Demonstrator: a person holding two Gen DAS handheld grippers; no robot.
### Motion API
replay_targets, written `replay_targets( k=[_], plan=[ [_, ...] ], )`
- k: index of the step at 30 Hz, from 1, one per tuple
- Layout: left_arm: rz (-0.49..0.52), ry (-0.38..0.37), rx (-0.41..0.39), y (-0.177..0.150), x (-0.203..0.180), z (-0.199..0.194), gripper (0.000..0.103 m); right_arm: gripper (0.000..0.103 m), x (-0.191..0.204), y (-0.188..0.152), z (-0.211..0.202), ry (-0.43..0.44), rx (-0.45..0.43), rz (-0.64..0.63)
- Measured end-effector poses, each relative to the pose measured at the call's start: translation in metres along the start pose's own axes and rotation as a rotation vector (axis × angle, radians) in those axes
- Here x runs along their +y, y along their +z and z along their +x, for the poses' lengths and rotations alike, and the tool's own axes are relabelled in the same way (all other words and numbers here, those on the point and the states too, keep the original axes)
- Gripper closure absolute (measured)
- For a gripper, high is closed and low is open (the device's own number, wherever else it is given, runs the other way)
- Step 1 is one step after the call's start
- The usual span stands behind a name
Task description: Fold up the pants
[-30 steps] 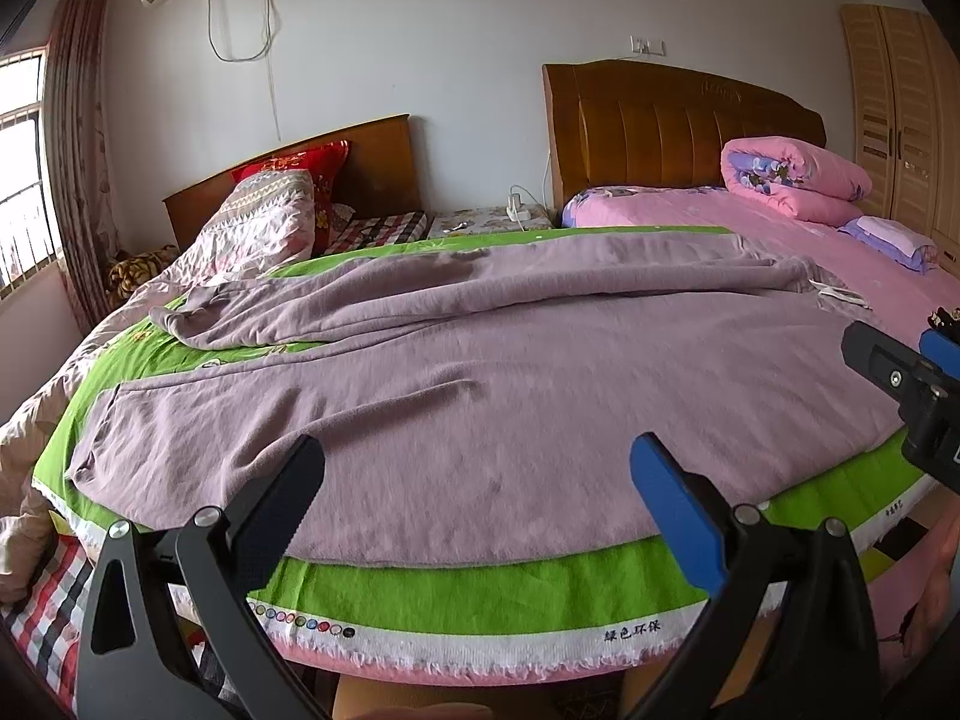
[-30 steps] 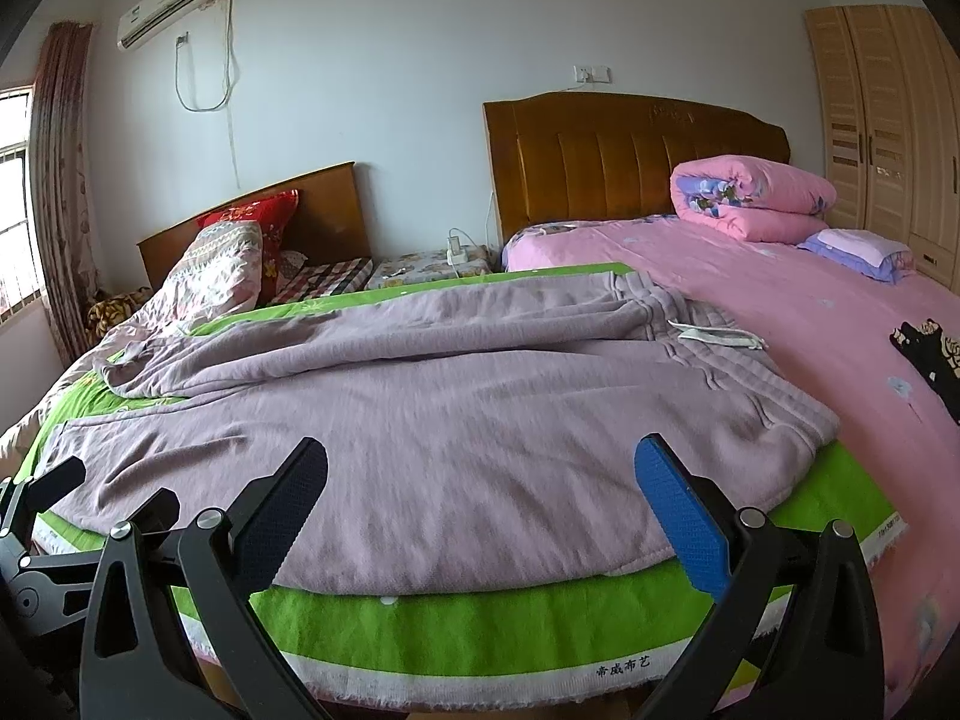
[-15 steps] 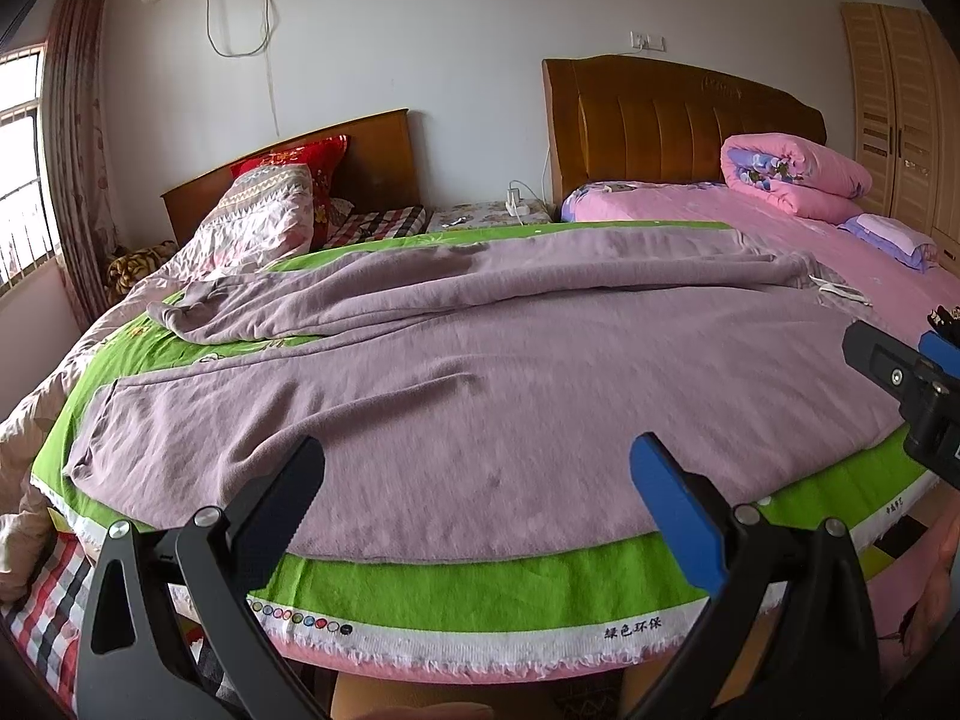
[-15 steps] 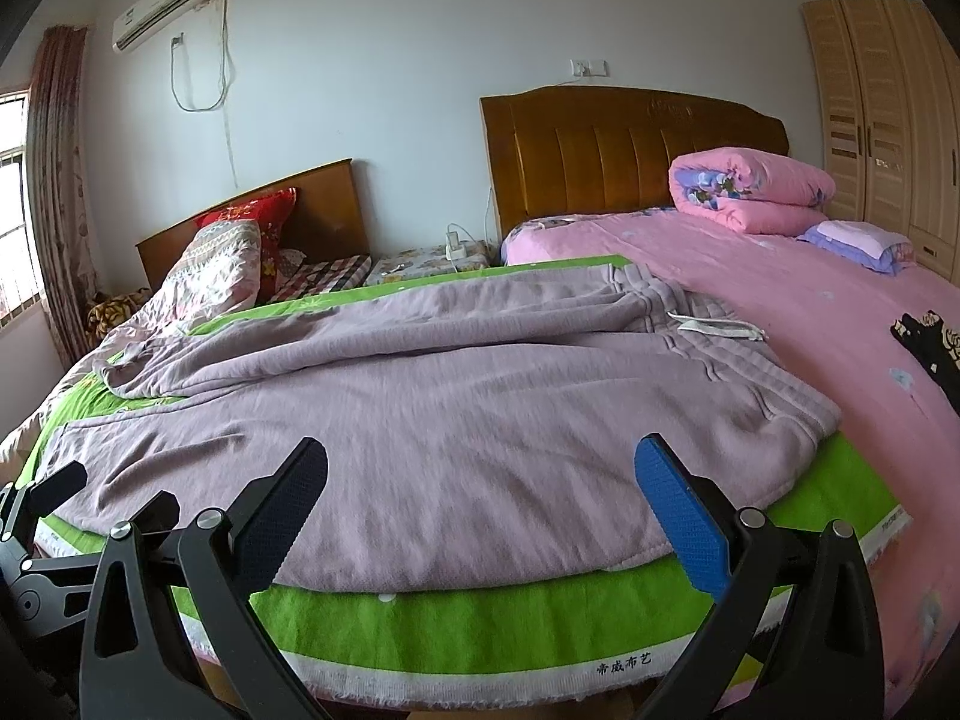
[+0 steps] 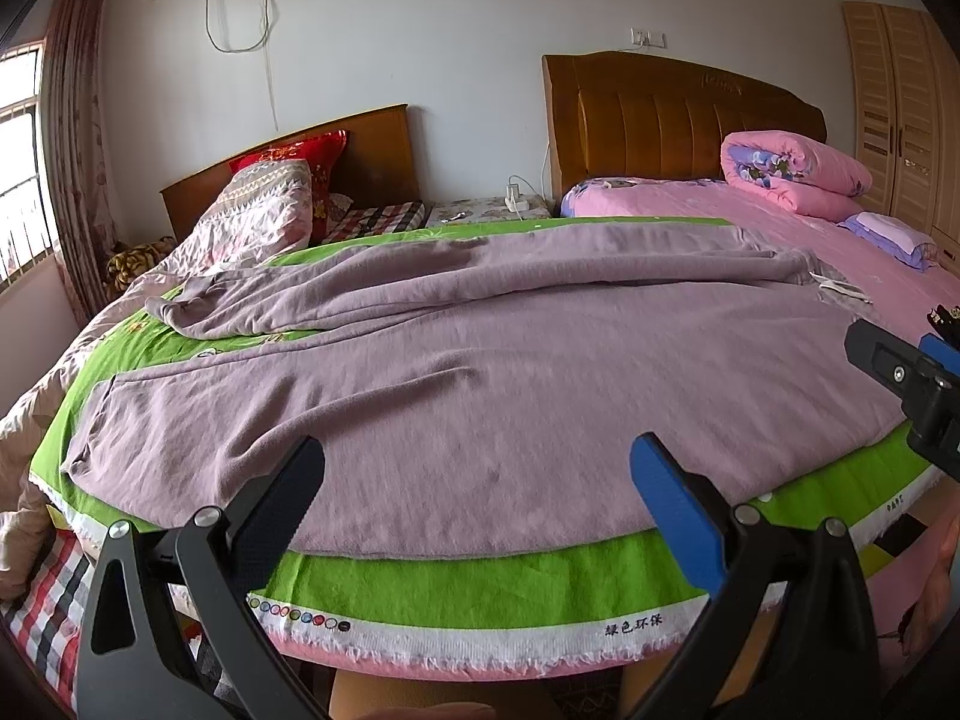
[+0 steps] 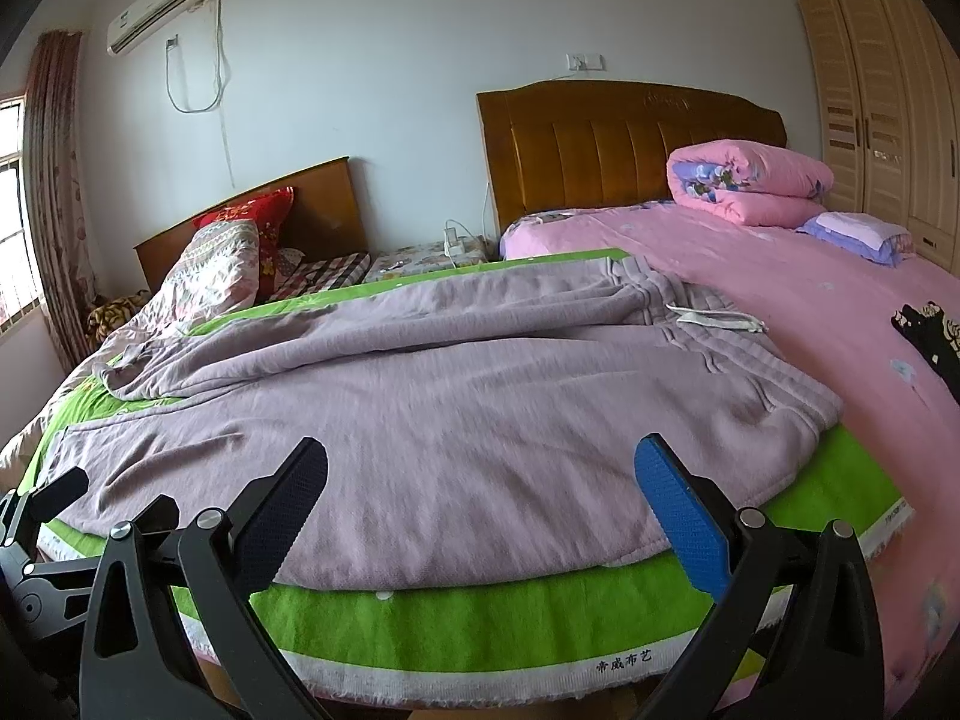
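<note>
The mauve pants lie spread across the green cloth, their near hem just short of its fringed edge. Both tongs hover off that edge, the left gripper and the right gripper spread wide, empty. The far leg bunches toward the pillows; the waistband tag is too small to read. Since a second ago, nothing has shifted but a slight rise.

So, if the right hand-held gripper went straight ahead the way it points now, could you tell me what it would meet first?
Most likely the mauve knit pants spread on the green cloth: the open right hand-held gripper points across their near leg. Depth is unclear; if it passes above the fabric, nothing else blocks it nearby.
</note>
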State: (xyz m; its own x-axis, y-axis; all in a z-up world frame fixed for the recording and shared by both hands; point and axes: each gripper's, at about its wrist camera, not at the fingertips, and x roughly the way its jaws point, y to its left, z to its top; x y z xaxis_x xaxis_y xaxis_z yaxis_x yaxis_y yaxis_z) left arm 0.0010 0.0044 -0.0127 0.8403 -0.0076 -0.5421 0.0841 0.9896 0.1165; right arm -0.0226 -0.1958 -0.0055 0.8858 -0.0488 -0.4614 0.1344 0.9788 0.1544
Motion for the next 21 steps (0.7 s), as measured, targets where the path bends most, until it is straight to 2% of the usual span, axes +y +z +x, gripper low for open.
replay_targets(
  k=[21],
  plan=[
    [-0.004, -0.004, 0.022, -0.0023, 0.0022, 0.004, 0.001, 0.004, -0.0031, -0.0028, 0.0025, 0.002, 0.014, 0.011]
  ],
)
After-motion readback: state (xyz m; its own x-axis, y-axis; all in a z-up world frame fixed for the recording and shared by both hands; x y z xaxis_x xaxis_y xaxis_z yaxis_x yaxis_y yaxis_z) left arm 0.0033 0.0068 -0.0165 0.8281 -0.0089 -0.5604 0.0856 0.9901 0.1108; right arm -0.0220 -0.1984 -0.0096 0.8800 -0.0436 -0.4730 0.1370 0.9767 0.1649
